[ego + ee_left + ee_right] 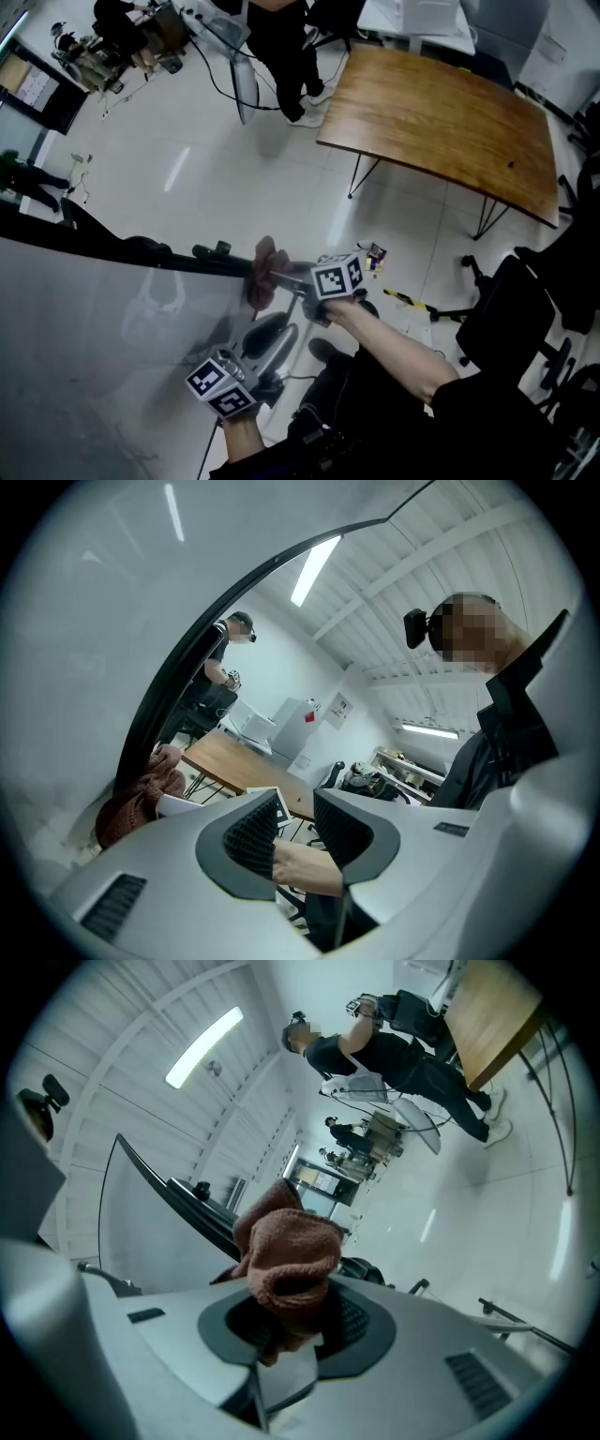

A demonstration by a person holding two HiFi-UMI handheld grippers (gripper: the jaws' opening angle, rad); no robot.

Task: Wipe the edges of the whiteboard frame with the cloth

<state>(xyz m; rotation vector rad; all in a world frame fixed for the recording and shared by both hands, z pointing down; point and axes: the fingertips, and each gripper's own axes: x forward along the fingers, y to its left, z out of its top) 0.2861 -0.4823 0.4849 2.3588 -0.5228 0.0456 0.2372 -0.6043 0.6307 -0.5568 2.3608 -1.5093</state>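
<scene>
Whiteboard (84,356) is filling my left side, w/ its dark frame (112,246) running along the top edge. My left gripper (295,819) is hovering near the board, jaws apart, nothing btwn them. My right gripper (292,1321) is clamping the rust-brown cloth (286,1246) and pressing it on the frame at the board's right end.

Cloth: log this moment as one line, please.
right gripper: shut on cloth | cloth: against whiteboard frame edge | left gripper: open, empty
</scene>
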